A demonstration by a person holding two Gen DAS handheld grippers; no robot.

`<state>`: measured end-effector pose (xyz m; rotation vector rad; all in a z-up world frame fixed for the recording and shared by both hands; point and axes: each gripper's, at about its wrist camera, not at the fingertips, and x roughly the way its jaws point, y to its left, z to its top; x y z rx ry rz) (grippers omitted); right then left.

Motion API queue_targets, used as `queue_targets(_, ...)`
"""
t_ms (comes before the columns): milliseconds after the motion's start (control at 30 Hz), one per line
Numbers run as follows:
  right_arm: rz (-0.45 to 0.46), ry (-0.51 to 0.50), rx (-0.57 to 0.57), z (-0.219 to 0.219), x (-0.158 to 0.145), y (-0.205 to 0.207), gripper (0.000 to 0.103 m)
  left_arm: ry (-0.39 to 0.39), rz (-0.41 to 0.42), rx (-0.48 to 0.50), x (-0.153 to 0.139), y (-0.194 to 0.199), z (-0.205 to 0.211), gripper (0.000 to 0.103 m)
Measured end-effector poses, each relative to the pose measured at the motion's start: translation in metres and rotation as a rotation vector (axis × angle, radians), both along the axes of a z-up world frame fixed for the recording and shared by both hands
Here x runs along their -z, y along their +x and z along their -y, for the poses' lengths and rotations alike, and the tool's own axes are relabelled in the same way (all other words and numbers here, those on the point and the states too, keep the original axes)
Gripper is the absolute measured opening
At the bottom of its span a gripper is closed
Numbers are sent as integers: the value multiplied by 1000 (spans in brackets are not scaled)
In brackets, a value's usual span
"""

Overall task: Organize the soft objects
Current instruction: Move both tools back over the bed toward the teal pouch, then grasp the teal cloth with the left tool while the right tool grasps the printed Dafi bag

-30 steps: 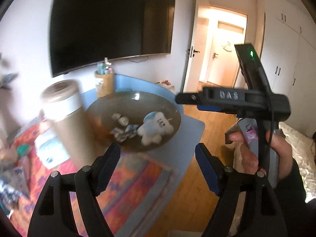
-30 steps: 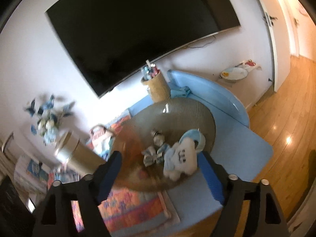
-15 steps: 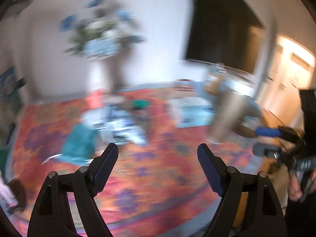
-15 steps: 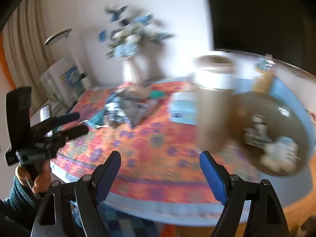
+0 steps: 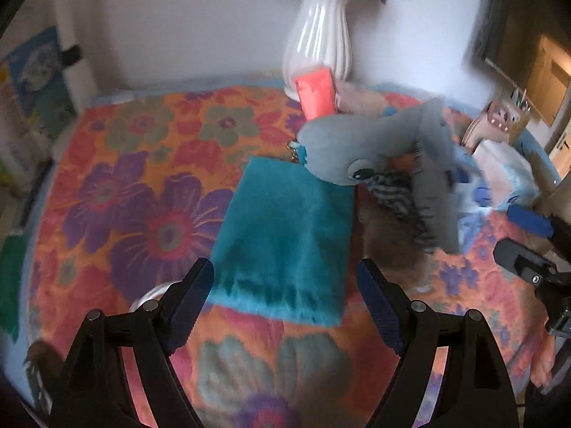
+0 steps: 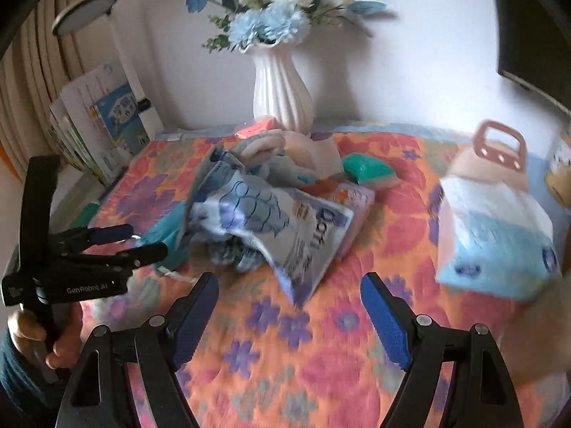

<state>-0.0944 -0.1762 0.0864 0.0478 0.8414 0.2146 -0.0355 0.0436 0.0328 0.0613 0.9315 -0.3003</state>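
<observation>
A folded teal towel (image 5: pixel 282 239) lies on the floral cloth, straight ahead of my open, empty left gripper (image 5: pixel 285 292). A grey plush with a cartoon eye (image 5: pixel 353 149) leans over the towel's far right corner, with a striped blue cloth (image 5: pixel 396 192) under it. In the right wrist view my right gripper (image 6: pixel 289 306) is open and empty above the cloth. Ahead of it is a heap of soft things: a blue-printed white packet (image 6: pixel 285 224), beige plush (image 6: pixel 285 149) and a green sponge (image 6: pixel 367 169). The left gripper (image 6: pixel 117 240) shows at the left of that view, beside the towel (image 6: pixel 167 232).
A white ribbed vase (image 6: pixel 282 96) with blue flowers stands at the back against the wall. An orange-red packet (image 5: pixel 316 94) leans by it. A blue and white tissue pack (image 6: pixel 492 239) with a pink handle lies at the right. Books (image 6: pixel 103 117) stand at the left.
Both views swung left, away from the bowl with the plush toys, to the heap of soft things on the floral cloth. The left gripper moved in close over the teal towel. Both stayed open.
</observation>
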Motion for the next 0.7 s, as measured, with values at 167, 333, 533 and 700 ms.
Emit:
queue_targets(167,4,-62,-17,-11,9,24,80,24,-8,37,17,20,10,81)
queue_targets(333,-31,-135,-39,-20,16,32,80,26,34,44,21,20,13,81)
queue_targets(533,-29,-276,-121,-38,7,48,80,38,29,65,22,16,15,84)
queue_targets(700,-47,-285,-184,-53,23,73,74,19,25,72,21,17,14,79)
